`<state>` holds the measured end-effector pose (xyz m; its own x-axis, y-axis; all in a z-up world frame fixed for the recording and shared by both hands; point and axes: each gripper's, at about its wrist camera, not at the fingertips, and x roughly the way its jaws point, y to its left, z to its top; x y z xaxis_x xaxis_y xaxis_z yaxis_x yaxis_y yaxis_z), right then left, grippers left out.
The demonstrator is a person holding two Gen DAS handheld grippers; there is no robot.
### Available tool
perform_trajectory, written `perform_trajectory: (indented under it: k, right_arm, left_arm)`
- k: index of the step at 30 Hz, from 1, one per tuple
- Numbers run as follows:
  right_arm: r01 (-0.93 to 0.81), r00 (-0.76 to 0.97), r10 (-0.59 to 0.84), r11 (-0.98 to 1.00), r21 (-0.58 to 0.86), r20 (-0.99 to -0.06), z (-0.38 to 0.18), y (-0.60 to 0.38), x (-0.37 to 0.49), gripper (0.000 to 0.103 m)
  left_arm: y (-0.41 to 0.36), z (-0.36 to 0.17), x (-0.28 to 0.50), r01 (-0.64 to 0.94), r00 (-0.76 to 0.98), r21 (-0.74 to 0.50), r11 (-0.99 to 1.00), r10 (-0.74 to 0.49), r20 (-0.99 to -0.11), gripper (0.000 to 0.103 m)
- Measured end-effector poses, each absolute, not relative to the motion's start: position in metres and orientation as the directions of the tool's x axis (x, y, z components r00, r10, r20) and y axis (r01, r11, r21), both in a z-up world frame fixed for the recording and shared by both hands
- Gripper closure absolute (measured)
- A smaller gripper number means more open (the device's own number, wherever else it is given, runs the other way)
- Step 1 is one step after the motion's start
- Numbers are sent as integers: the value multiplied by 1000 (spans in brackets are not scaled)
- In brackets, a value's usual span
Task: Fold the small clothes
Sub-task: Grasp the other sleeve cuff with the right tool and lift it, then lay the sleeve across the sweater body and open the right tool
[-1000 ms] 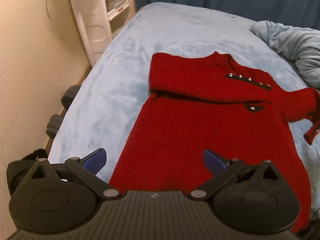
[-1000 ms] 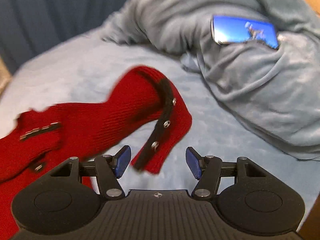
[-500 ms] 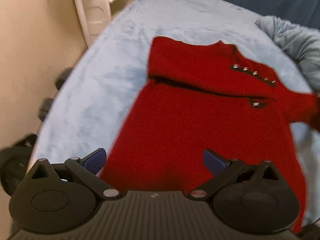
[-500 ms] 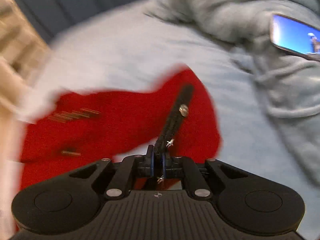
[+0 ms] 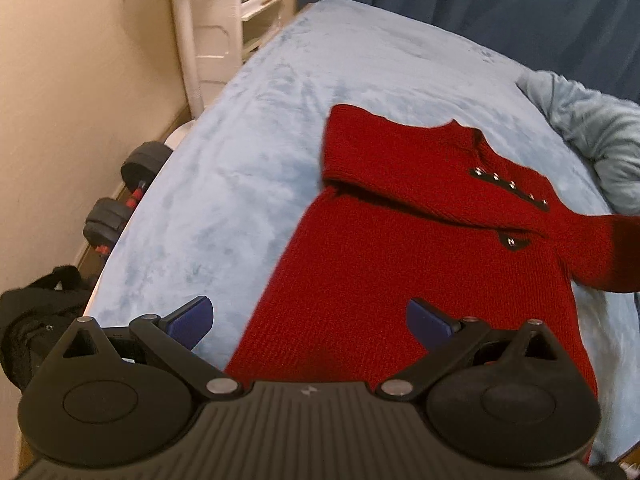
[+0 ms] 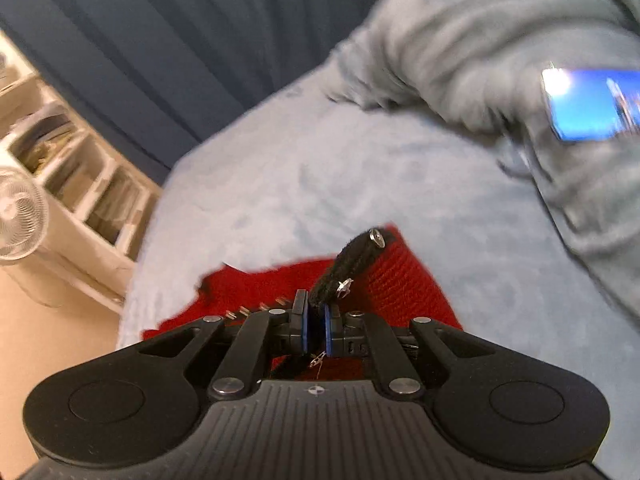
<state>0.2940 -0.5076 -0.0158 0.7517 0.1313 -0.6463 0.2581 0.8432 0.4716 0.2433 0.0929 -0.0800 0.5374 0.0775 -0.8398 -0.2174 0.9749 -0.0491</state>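
— Two grippers: how are the fingers set?
— The left gripper is spread wide above the red sweater, centre frame on the bed; the right gripper is clamped on the black sleeve strap.

No legible text, label, brand or number anywhere in either view

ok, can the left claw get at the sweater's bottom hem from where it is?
Probably yes. The left claw is open right over the red sweater near its lower edge, with nothing lying on the knit there. The hem itself is hidden behind the claw body.
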Motion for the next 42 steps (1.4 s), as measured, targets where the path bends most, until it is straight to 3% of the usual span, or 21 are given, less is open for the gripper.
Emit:
perform_trajectory:
  k: [8,15,18,19,20,24,26,28,29,31,33,34,35,37,40,41,42]
  right_arm:
    - [51,718,256,908,416,-647,23,-375,397,96]
    - [-117,581,429,885,450,-692,-44,-188,514,95]
    - [-64,476,495,844,532,-727,-108,-146,540,67]
    - [-32,479,454,865,502,-751,-124,-143,537,58]
    - [-1,489,408,884,467,-771,-137,-147,531,57]
    - [122,543,280,906,405,-791,-151,-226,490,57]
    - [210,626,131,921,328,-769,-142,-281,464,57]
    - [281,665,-31,936,212,-746,-135,-327,450,60]
    - [296,662,-72,939,172,-746,-135,-343,446,70]
    - [302,644,-82,941,154,-761,-142,-367,440,78]
    - [319,615,-55,930,185,-787,-156,-381,440,77]
    - [338,597,-42,919,204,-801,-166,-384,441,71]
    - [355,581,-38,910,212,-813,-176,-385,442,52]
    - [376,571,-44,902,213,-820,-195,-378,443,39]
    - [355,580,-20,906,230,-815,-217,-369,453,39]
    - [336,593,-11,912,234,-805,-220,-368,455,53]
    - [313,614,-25,925,214,-789,-222,-364,460,73]
  left_arm:
    - [132,-106,239,-267,516,-131,955,27,-856,0]
    - [174,-119,232,-328,502,-144,934,43,-864,0]
    - [186,-123,233,-347,493,-157,925,37,-869,0]
    - [187,-124,234,-346,490,-158,925,35,-871,0]
    - [188,-125,235,-340,490,-159,927,30,-871,0]
    - [182,-129,245,-294,512,-148,944,25,-858,0]
    - [173,-132,256,-271,522,-140,952,23,-853,0]
    - [163,-132,273,-243,552,-141,960,17,-834,0]
    - [159,-131,282,-230,569,-140,963,16,-822,0]
    - [147,-126,307,-180,622,-142,973,1,-783,0]
    - [137,-124,335,-133,656,-148,980,-25,-754,0]
    - [134,-125,352,-108,670,-150,983,-39,-741,0]
    - [131,-127,370,-95,677,-138,986,-37,-735,0]
    - [124,-134,400,-81,679,-87,993,-9,-734,0]
    - [120,-148,433,-83,667,-31,996,32,-745,0]
    - [119,-152,440,-79,662,-38,996,25,-749,0]
    - [119,-156,445,-79,659,-42,996,21,-752,0]
